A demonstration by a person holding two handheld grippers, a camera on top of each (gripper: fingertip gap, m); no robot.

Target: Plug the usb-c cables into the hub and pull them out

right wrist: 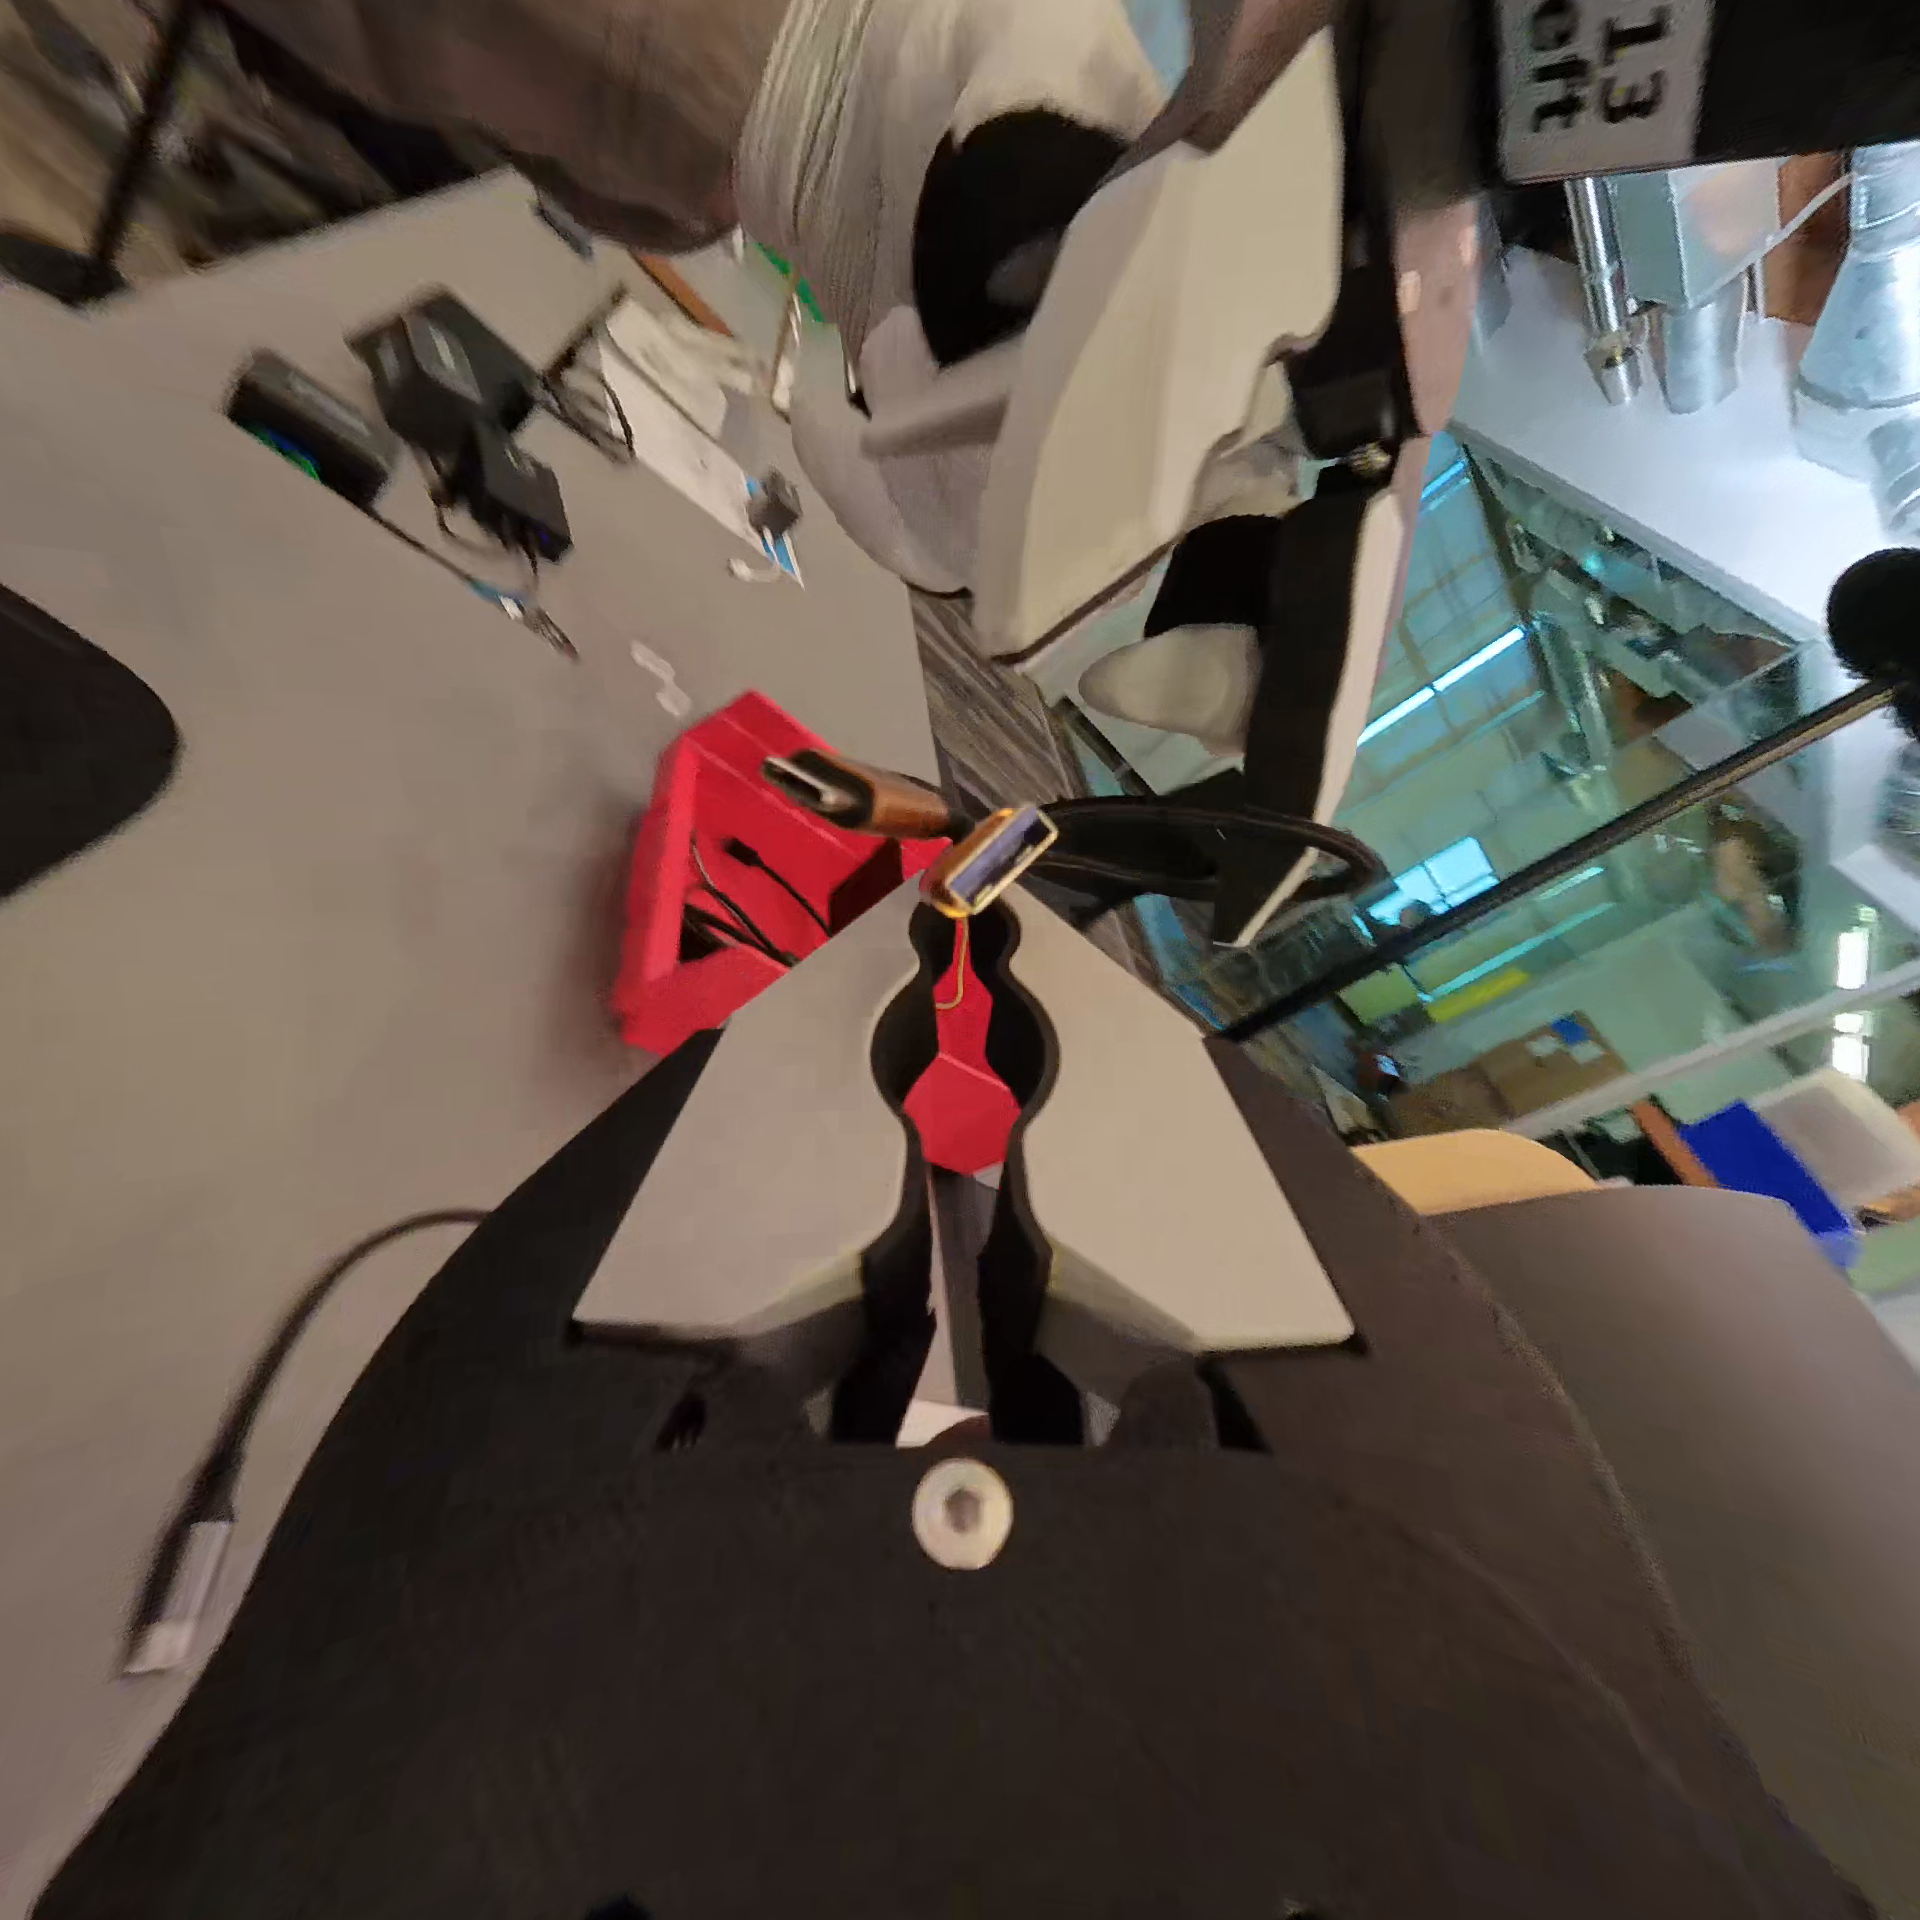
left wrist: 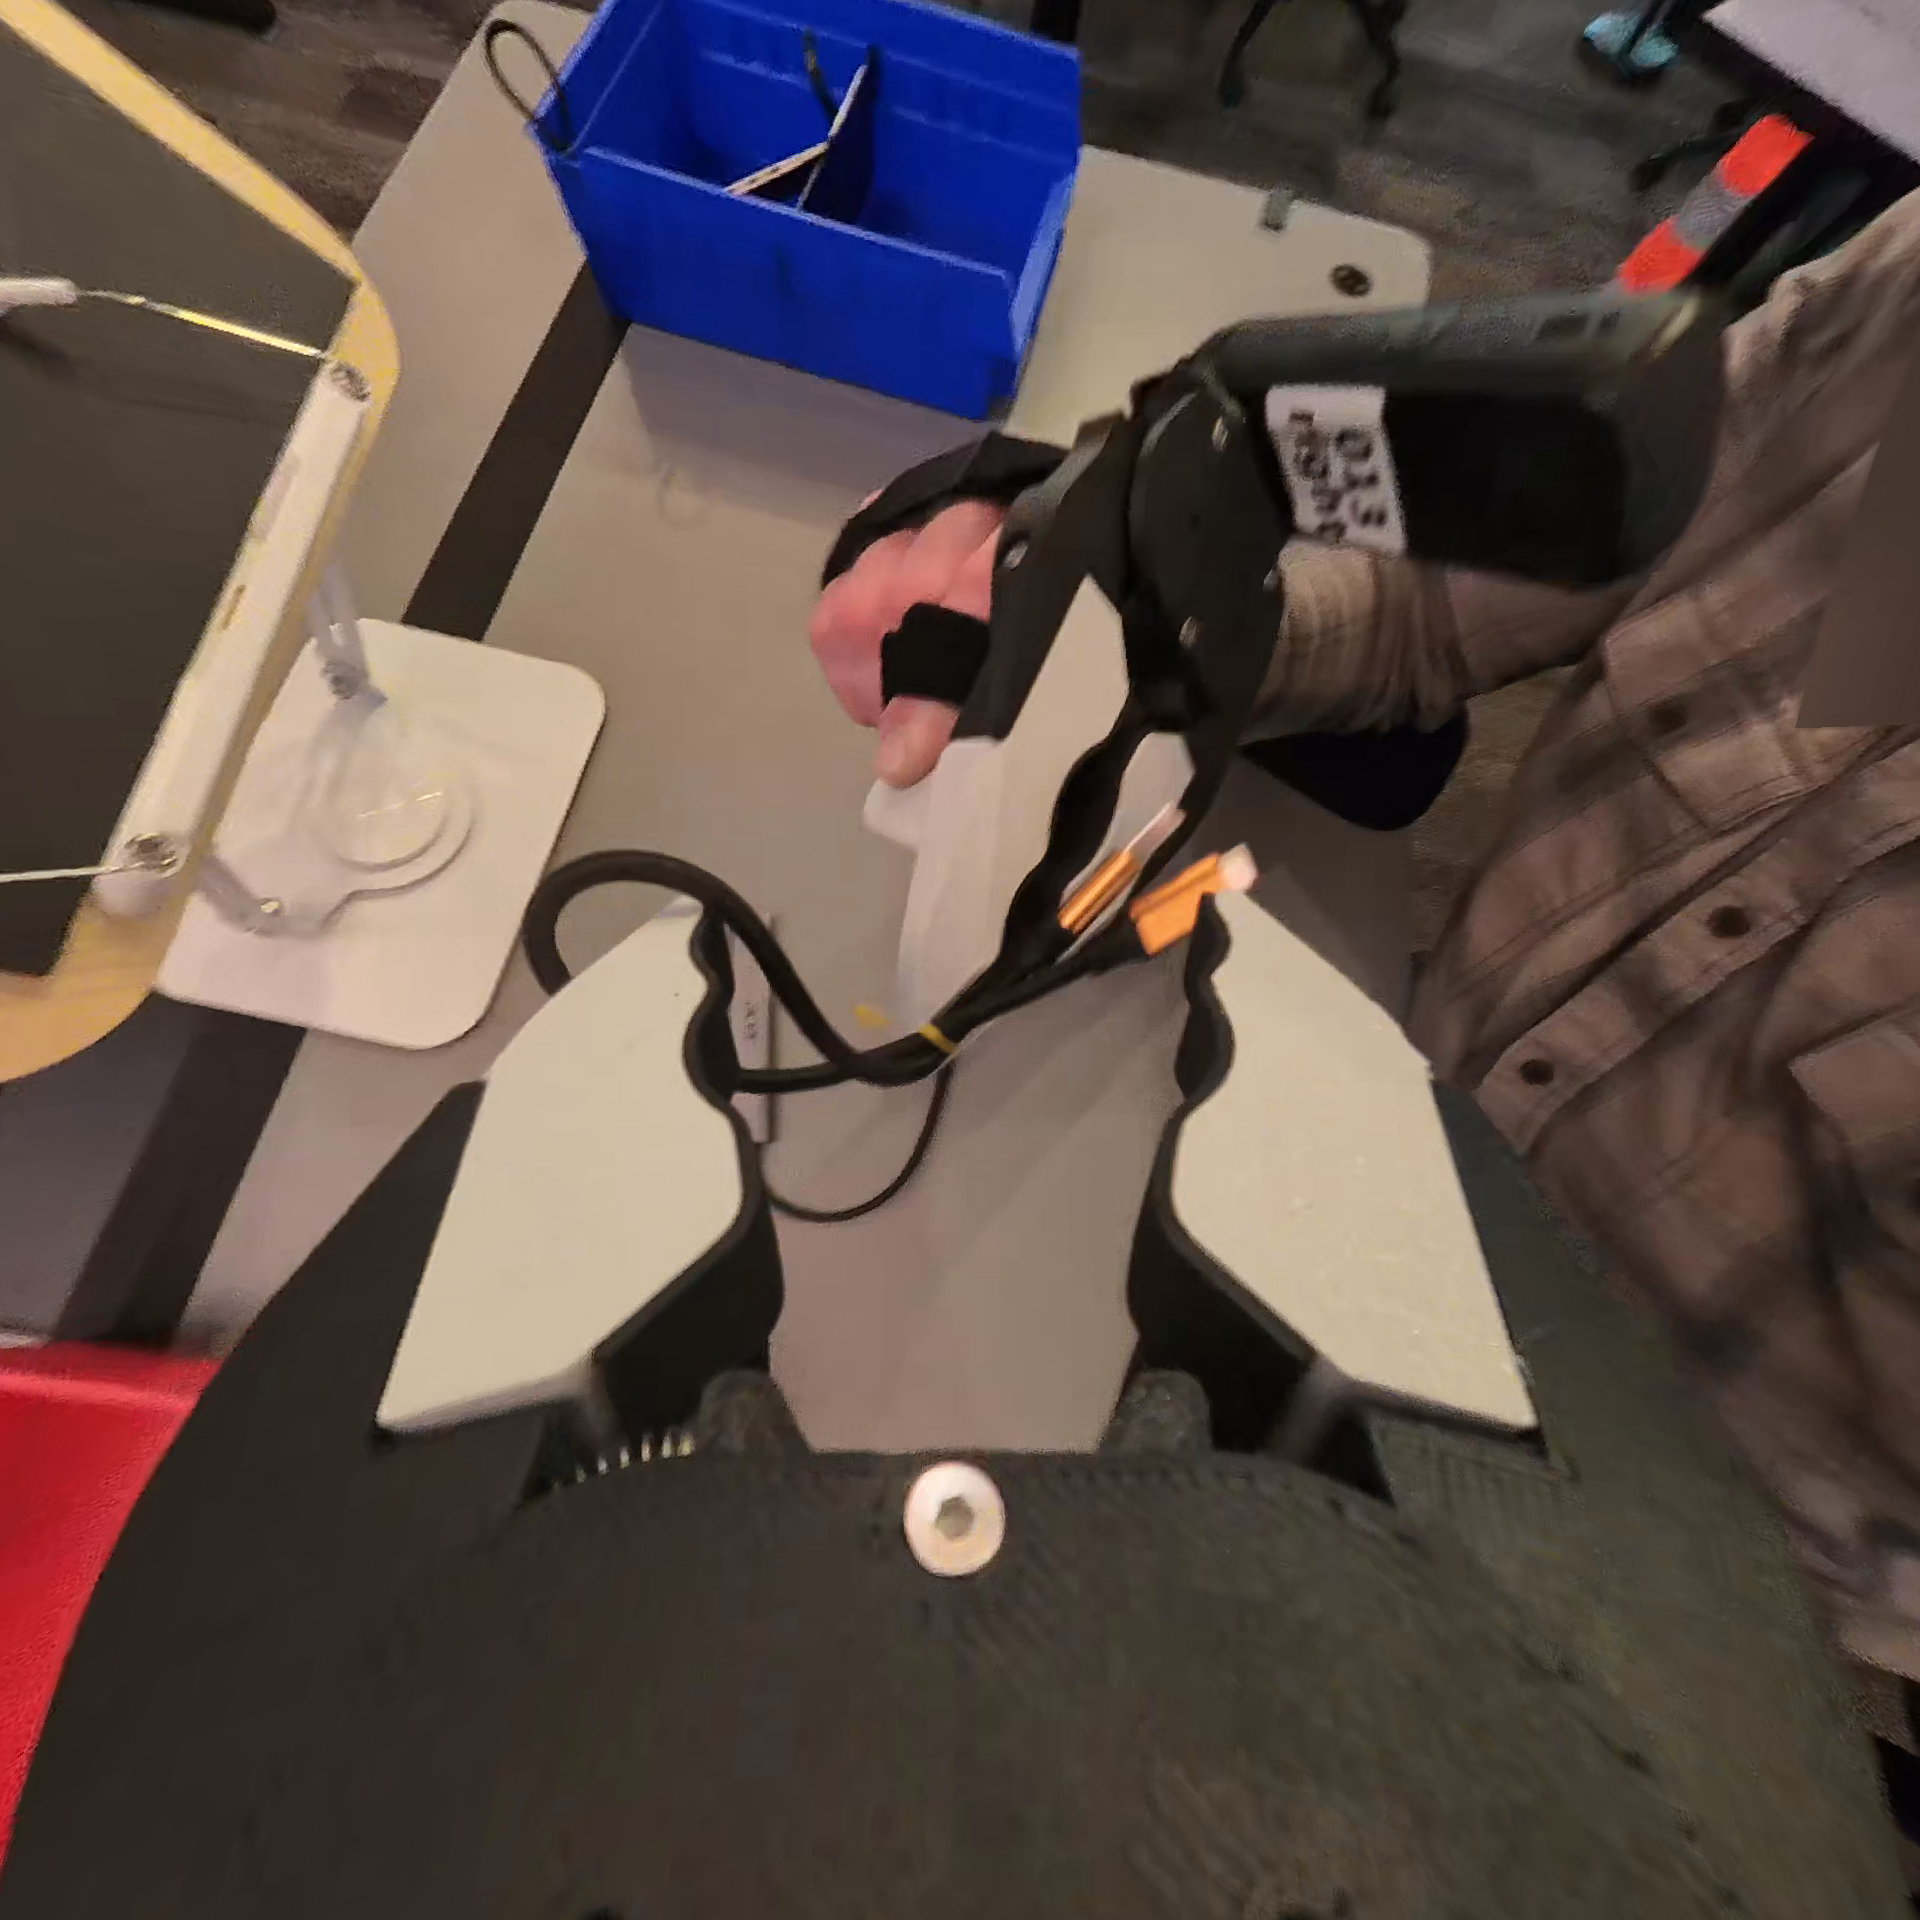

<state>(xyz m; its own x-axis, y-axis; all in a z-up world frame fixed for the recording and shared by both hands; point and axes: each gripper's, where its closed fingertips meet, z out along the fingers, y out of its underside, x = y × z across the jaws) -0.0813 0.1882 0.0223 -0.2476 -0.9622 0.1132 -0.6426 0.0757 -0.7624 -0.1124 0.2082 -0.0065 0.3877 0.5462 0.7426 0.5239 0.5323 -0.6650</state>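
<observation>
- Left gripper (left wrist: 956, 1049): jaws wide apart, nothing clamped. The black braided cable (left wrist: 790, 997) crosses the gap at its fingertips; can't tell if it touches them.
- Right gripper (right wrist: 961, 920): jaws nearly together, pinching the cable bundle just behind the orange-collared plugs (left wrist: 1153, 888). Two ends stick out past the tips: an oval USB-C plug (right wrist: 831, 792) and a flat rectangular plug (right wrist: 995, 860). The whole bundle is held above the grey bench (left wrist: 665, 582).
- Risk: both plugs are fanned out and free to swing, so either could meet the port skewed. A thin yellow tie (left wrist: 938, 1036) binds the leads, so pulling one drags the other.
- Hub: a slim grey bar (left wrist: 750, 1023) lies on the bench under the cable loop, probably the hub, half hidden by the left finger.
- Far: blue plastic bin (left wrist: 831, 208) and red plastic bin (right wrist: 727, 883) hold loose cables; contents are blurred. Black boxes (right wrist: 436, 416) at the far bench edge are unidentifiable.
</observation>
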